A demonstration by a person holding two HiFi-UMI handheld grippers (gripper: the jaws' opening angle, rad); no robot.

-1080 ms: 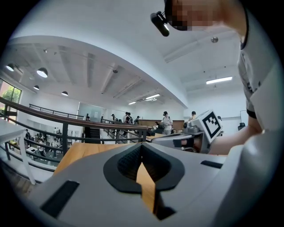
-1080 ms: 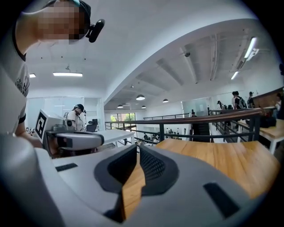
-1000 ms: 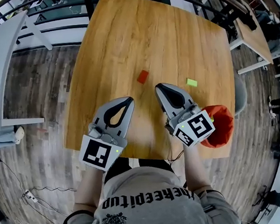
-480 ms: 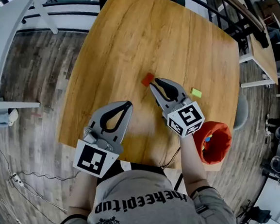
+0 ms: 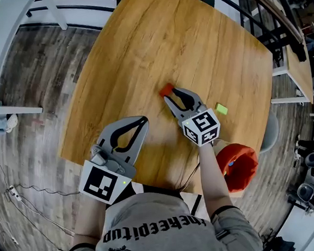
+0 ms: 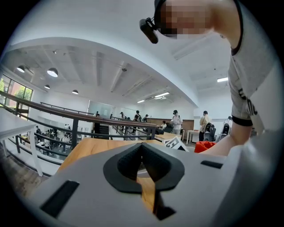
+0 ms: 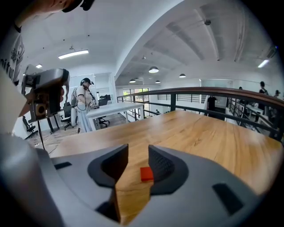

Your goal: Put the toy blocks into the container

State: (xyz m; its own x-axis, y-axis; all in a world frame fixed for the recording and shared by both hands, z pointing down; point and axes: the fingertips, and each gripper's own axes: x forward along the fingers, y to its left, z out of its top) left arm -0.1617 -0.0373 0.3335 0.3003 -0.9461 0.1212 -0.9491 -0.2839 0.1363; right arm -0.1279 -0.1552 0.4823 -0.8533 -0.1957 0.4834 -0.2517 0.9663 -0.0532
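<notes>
A small red block (image 5: 166,88) lies on the wooden table (image 5: 139,47). My right gripper (image 5: 171,95) is right behind it, pointing down at it. In the right gripper view the red block (image 7: 147,174) shows in the gap of the right gripper (image 7: 138,149), close to the right-hand pad and untouched; the jaws have just been opening. A green block (image 5: 221,109) lies to the right. The orange container (image 5: 237,166) stands at the table's near right corner. My left gripper (image 5: 143,119) hovers shut and empty over the near table; in its own view the left gripper (image 6: 142,144) has its tips together.
The table's near edge runs just behind both grippers, and railings line its far side. The orange container (image 6: 204,146) and the right gripper's marker cube (image 6: 175,144) show in the left gripper view. Wooden floor surrounds the table.
My right gripper has moved forward and down to the red block, and its jaws have parted. The left gripper has stayed about where it was, shut.
</notes>
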